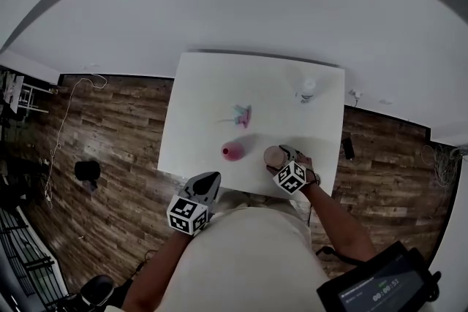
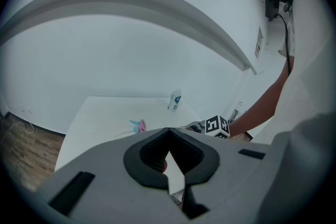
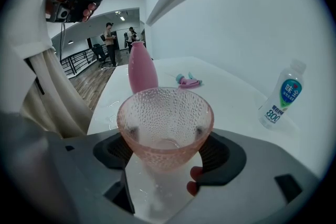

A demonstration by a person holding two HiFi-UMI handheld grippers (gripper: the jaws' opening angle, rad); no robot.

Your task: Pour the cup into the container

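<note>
A dimpled pink glass cup (image 3: 165, 118) stands upright between the jaws of my right gripper (image 3: 166, 150), which is shut on it. From the head view the cup (image 1: 274, 156) and right gripper (image 1: 281, 158) sit near the table's front edge. The pink container (image 1: 232, 151) stands just left of the cup; in the right gripper view the container (image 3: 142, 68) rises behind the cup. I cannot tell whether the cup holds liquid. My left gripper (image 1: 207, 183) hangs off the table's front edge near my body, and the left gripper (image 2: 168, 132) is shut with nothing in it.
A clear water bottle (image 1: 307, 90) stands at the table's far right; the bottle (image 3: 281, 94) is right of the cup. A small pink and teal object (image 1: 242, 115) lies mid-table. The white table (image 1: 197, 106) stands on a wooden floor, against a white wall.
</note>
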